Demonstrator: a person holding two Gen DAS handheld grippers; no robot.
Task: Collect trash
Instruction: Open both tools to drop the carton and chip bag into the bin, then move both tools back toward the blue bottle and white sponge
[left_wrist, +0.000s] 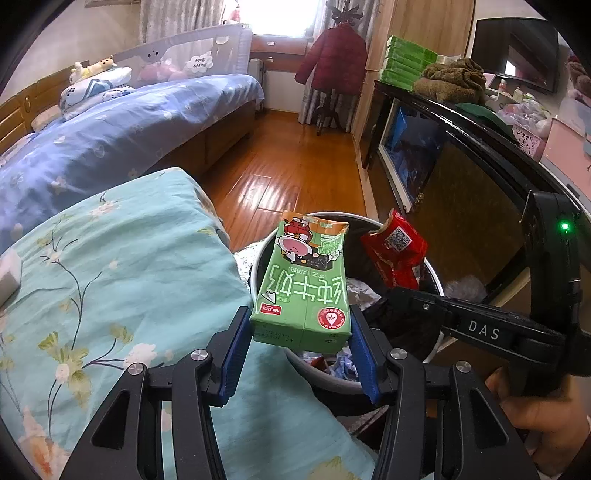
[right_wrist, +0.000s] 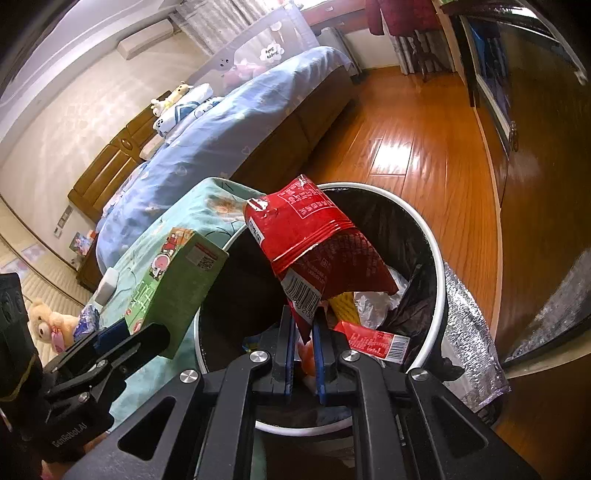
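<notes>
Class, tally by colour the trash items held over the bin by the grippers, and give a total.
Green milk carton, in left gripper: 1
Red snack wrapper, in right gripper: 1
Total: 2

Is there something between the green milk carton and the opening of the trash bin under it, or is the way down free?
Nothing visible blocks it. The green milk carton, held in the left gripper, hangs over the open trash bin. The red wrapper in the right gripper hangs beside it, apart.
</notes>
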